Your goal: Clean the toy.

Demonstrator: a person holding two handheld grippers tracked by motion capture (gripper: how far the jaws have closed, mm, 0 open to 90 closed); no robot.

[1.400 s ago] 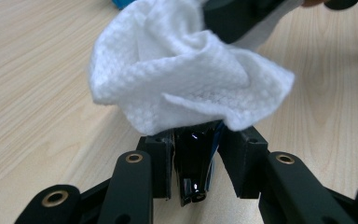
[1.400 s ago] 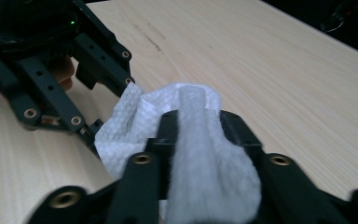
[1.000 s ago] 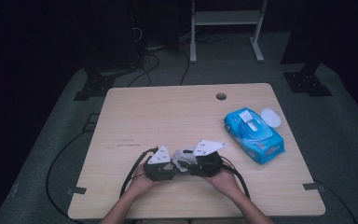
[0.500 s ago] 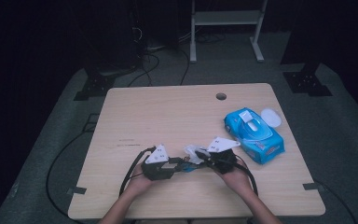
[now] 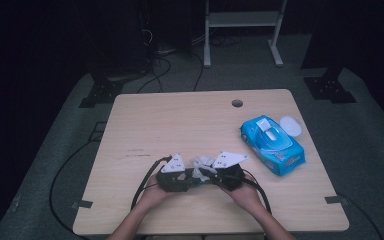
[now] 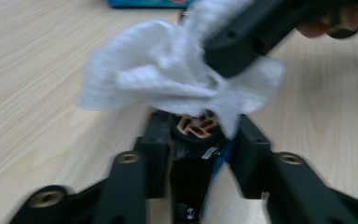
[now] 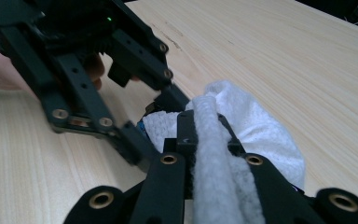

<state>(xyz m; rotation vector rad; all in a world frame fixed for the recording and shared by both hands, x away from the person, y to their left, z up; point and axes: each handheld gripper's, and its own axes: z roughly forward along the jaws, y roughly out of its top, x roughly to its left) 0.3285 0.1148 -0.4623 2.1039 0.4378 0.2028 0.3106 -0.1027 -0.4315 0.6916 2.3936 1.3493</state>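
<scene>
Two hand-held grippers meeting over a white wipe, near edge of the table.
High view: left gripper [image 5: 192,179] and right gripper [image 5: 215,176] tip to tip, white wipe [image 5: 201,164] between them. Left gripper view: jaws clamped on a small dark object [image 6: 196,127], wipe draped over it. Right gripper view: jaws pinched tight on the wipe.

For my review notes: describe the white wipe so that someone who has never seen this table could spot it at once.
On the wooden table, look at the near edge where the left gripper and right gripper meet. The white wipe is the crumpled cloth clamped between them, unlike the flat blue wipe pack farther right.
</scene>
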